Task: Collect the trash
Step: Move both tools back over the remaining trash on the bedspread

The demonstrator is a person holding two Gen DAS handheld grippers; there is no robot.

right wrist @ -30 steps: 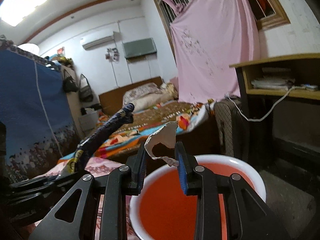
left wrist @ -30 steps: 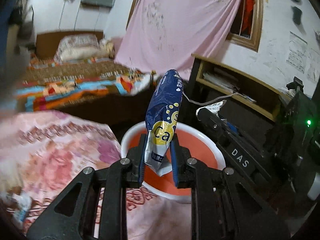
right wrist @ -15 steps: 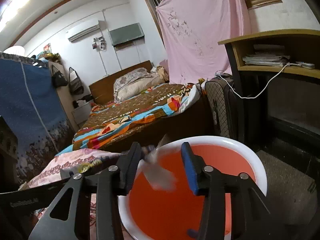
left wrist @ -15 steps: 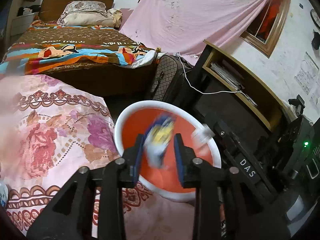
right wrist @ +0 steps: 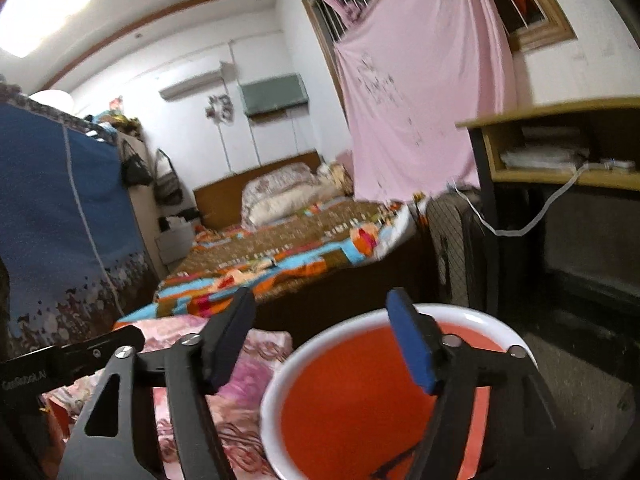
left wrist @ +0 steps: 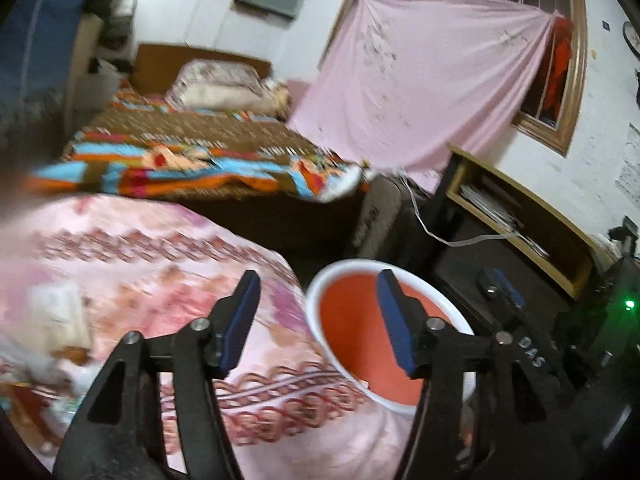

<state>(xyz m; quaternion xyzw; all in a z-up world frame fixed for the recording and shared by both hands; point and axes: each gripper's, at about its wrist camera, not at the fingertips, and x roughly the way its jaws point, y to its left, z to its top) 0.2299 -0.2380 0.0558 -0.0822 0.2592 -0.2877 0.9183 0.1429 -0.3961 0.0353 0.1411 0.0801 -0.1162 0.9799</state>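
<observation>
Beside the pink floral bedspread [left wrist: 152, 264] stands your orange bin [left wrist: 356, 332] with its white rim, interior contents unclear. Your left gripper [left wrist: 316, 316] spans bedspread and bin, jaws spread, empty. Your right gripper [right wrist: 320, 340] hangs above the bin [right wrist: 360, 408], likewise spread, empty.

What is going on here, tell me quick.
A person with a gripper in each hand is collecting trash into an orange basin with a white rim, beside the pink floral bedding. The left gripper and right gripper are both open and hold nothing. Both are up by the basin. Blurry bits that may be more trash lie on the bedding at the far left.
</observation>
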